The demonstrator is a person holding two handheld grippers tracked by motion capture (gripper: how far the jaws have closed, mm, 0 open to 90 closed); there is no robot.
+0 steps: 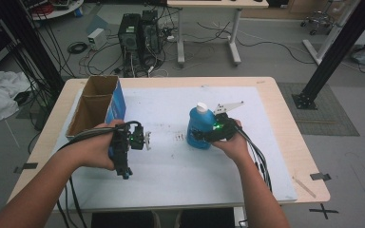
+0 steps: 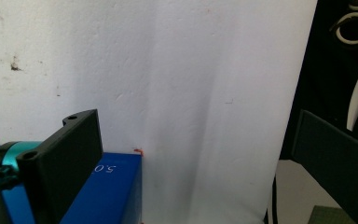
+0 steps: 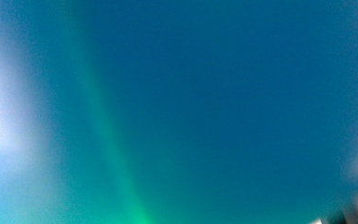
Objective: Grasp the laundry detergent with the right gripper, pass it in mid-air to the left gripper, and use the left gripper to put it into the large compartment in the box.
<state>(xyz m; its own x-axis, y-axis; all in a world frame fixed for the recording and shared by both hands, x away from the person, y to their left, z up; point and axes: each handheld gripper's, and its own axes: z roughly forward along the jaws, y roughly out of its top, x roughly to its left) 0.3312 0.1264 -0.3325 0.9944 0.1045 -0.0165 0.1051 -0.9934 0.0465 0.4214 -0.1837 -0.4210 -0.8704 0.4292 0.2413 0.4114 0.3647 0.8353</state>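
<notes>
A blue bottle [image 1: 199,127] with a white cap [image 1: 202,107] stands upright on the white mat [image 1: 171,166], right of centre. My right gripper [image 1: 208,133] is clamped on its lower body from the right, and a blurred blue surface [image 3: 214,93] presses against that gripper's camera. My left gripper [image 1: 125,172] hangs over the mat's left part, jaws pointing toward the near edge. In the left gripper view its gripper [image 2: 200,154] is open, the black fingers [image 2: 65,158] wide apart over bare mat.
An open cardboard box [image 1: 92,107] with a blue side stands at the table's left. A blue printed surface [image 2: 107,186] lies beside the left jaw. Cables trail from both grippers over the near edge. Computer towers [image 1: 138,33] and a desk stand beyond the table.
</notes>
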